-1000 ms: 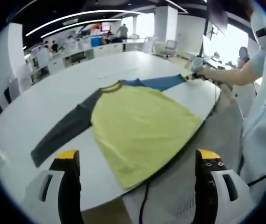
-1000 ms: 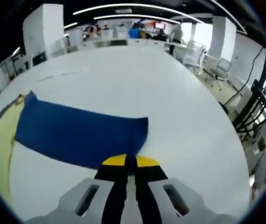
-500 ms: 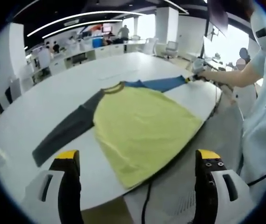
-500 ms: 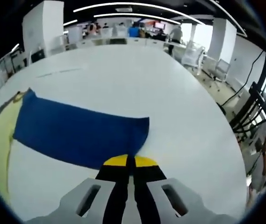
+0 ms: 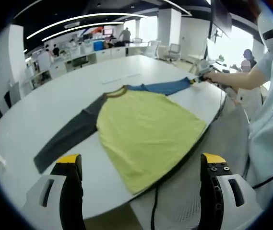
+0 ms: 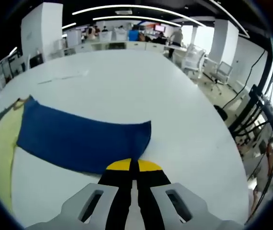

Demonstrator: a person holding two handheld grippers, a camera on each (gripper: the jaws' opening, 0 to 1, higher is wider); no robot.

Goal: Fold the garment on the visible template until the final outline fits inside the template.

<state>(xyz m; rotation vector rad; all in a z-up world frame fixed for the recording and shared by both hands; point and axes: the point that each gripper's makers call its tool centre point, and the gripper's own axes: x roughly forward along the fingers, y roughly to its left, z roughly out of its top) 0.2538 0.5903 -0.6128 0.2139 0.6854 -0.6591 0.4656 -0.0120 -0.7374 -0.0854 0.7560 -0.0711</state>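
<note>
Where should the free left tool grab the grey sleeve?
Probably at the cuff end of the grey sleeve, coming in low from the near table edge. It lies flat and stretched out, its cuff nearest the open left tool.

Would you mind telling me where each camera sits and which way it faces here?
Left gripper view: rides the open left gripper off the table edge, facing the yellow shirt; the person's arm and right gripper show.
Right gripper view: rides the right gripper, shut on the blue sleeve, facing across the table.
Shared: shirt, blue sleeve, table.
</note>
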